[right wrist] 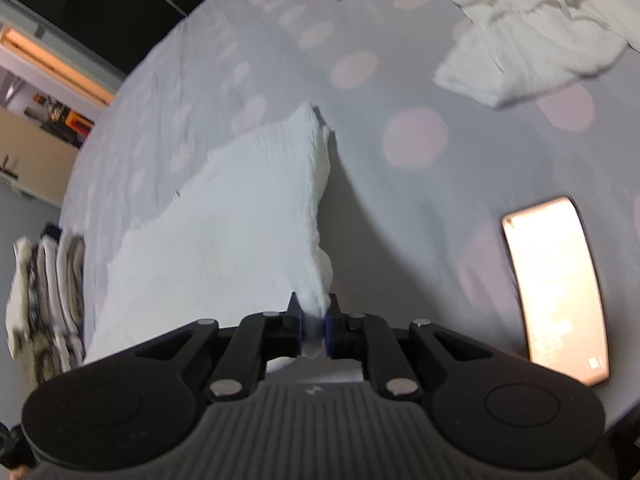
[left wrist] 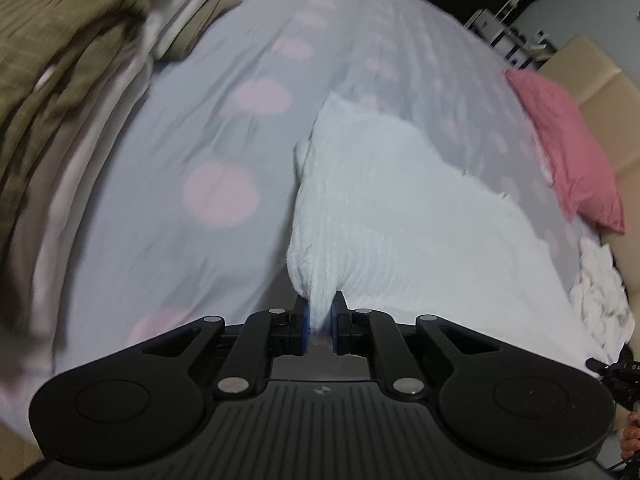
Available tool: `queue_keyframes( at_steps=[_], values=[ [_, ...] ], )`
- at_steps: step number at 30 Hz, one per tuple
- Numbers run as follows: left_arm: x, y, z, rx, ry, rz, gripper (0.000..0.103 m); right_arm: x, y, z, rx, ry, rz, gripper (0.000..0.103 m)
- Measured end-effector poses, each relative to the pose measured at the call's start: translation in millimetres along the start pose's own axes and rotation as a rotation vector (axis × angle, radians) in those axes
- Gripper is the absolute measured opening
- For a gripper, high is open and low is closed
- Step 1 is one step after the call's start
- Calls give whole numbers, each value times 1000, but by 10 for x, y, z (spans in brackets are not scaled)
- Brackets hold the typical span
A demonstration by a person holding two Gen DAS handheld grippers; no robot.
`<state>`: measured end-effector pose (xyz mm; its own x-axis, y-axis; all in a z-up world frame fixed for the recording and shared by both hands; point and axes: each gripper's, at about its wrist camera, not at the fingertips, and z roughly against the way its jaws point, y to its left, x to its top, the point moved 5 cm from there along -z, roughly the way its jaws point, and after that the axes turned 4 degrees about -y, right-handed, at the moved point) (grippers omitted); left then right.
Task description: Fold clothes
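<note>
Left tool and right tool each pinch an edge of the white ribbed garment, draped over the dotted bed | I'd keep both corners level and taut, laying edge to edge | motion blur; garment's type and underside unreadable; olive pile cropped.

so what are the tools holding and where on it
Both hold the white cloth: left tool and right tool each pinch a near corner of it.
</note>
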<state>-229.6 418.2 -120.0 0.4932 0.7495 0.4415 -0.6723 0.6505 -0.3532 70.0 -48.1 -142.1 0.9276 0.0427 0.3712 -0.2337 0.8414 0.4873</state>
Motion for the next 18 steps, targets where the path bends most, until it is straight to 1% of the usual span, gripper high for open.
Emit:
queue_keyframes(
  at_steps=[2, 5, 10, 12, 14, 16, 18],
  values=[
    [-94, 25, -31, 17, 15, -17, 8, -137, -66, 20, -17, 7, 21, 11],
    [-201, 39, -127, 50, 35, -59, 8, -259, -125, -107, -47, 32, 41, 11],
    [-324, 27, -360, 116, 65, -151, 9, -384, -159, -376, -99, 87, 115, 11],
    [-372, 22, -452, 142, 78, -189, 11, -410, -178, -443, -111, 102, 134, 12],
    [-390, 14, -469, 153, 81, -208, 16, -424, -197, -476, -111, 114, 136, 15],
    [-376, 1, -417, 157, 77, -215, 20, -413, -210, -451, -106, 110, 132, 28],
    [-361, -13, -365, 160, 72, -222, 28, -393, -212, -379, -105, 89, 132, 29]
  ],
)
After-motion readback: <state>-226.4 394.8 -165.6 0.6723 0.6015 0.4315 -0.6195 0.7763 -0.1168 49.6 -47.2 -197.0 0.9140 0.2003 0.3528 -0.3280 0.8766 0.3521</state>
